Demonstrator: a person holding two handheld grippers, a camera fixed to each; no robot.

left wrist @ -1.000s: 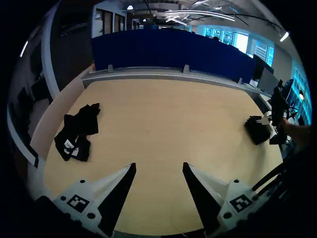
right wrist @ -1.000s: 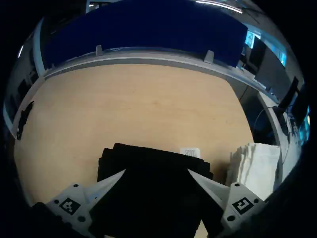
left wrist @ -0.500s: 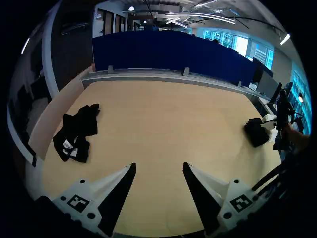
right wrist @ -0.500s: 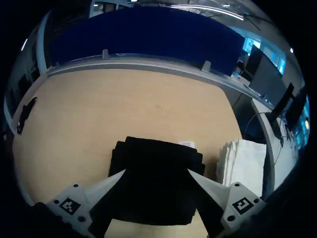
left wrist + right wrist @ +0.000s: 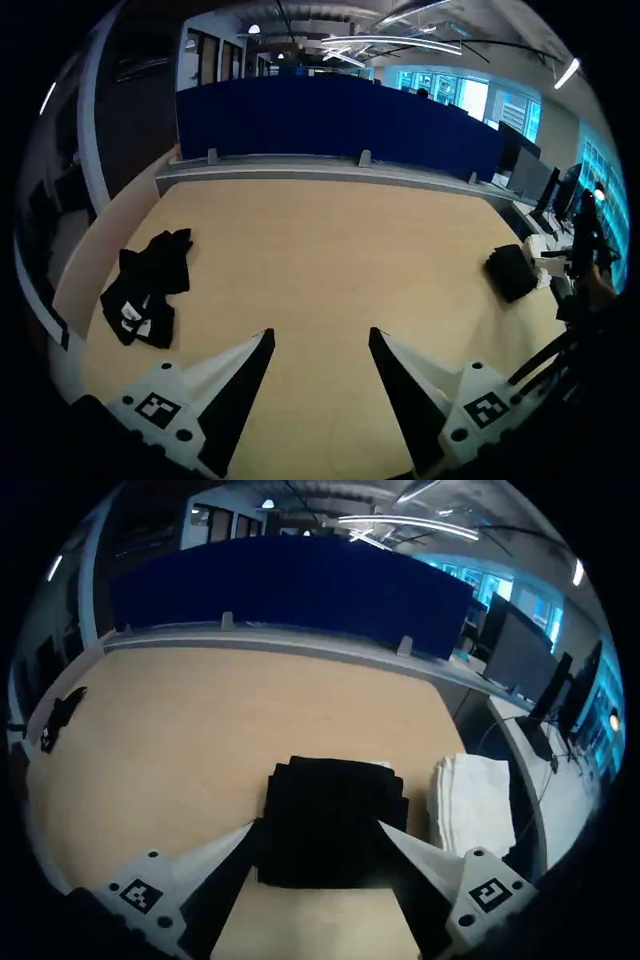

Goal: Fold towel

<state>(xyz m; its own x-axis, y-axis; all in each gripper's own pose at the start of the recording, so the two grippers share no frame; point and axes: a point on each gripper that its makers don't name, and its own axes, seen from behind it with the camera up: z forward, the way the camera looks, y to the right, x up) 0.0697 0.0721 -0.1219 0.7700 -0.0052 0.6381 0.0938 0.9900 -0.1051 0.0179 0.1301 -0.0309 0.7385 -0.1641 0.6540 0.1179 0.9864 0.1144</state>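
- Left gripper view: left gripper (image 5: 320, 332) released, jaws wide apart, nothing between them, hovering over the near edge of the worktop (image 5: 336, 232).
- Crumpled black towel (image 5: 148, 284) lies ahead and to the left, against the worktop's left edge; its long axis runs roughly along that edge.
- Folded black towel (image 5: 510, 272) sits at the right edge, well apart from the crumpled one.
- Right gripper view: right gripper (image 5: 318, 824) also released, fingers spread either side of the folded black towel's near end. Can't tell if they touch it.
- White folded stack (image 5: 472, 800) is just beside it on the right.
- Crumpled towel is far off at the left edge.
- Judgement: the crumpled towel is the next fold, and the left gripper is nearer.
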